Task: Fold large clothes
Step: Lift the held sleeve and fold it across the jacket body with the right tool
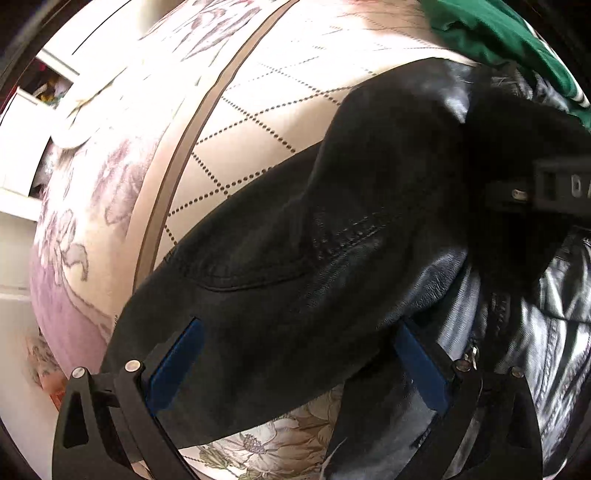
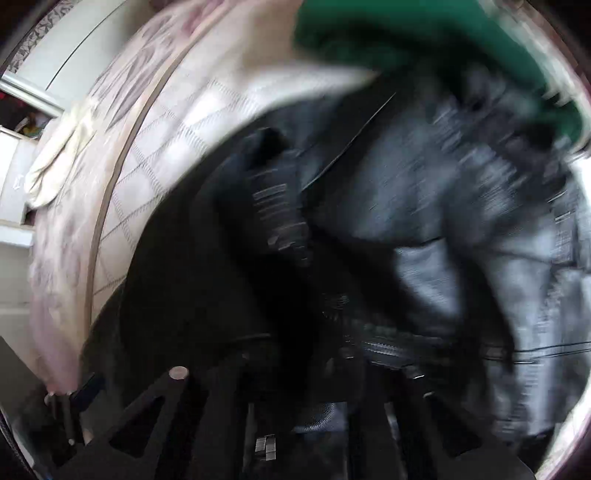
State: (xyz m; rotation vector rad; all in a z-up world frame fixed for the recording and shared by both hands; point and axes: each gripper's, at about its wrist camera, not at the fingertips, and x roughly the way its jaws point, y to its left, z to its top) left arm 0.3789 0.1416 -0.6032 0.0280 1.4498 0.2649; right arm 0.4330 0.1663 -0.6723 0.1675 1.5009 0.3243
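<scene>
Now black leather jacket [image 1: 332, 258] lies on quilted bed [image 1: 258, 122]; left tool [image 1: 295, 354] wide open w/ sleeve between pads, ungripped; right tool [image 2: 314, 413] too blurred, can't tell.

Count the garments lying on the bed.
2: a black leather jacket sprawled across the quilted bedcover, and a green garment bunched at the far edge beyond it. More may lie hidden beneath the jacket.

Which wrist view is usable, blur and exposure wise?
Left wrist view: sharp, stitching on the black leather jacket readable, quilted bed cover blown out by glare, strong fisheye bend. Right wrist view: heavy motion smear over the jacket and green garment; right claw dark, barely legible.
</scene>
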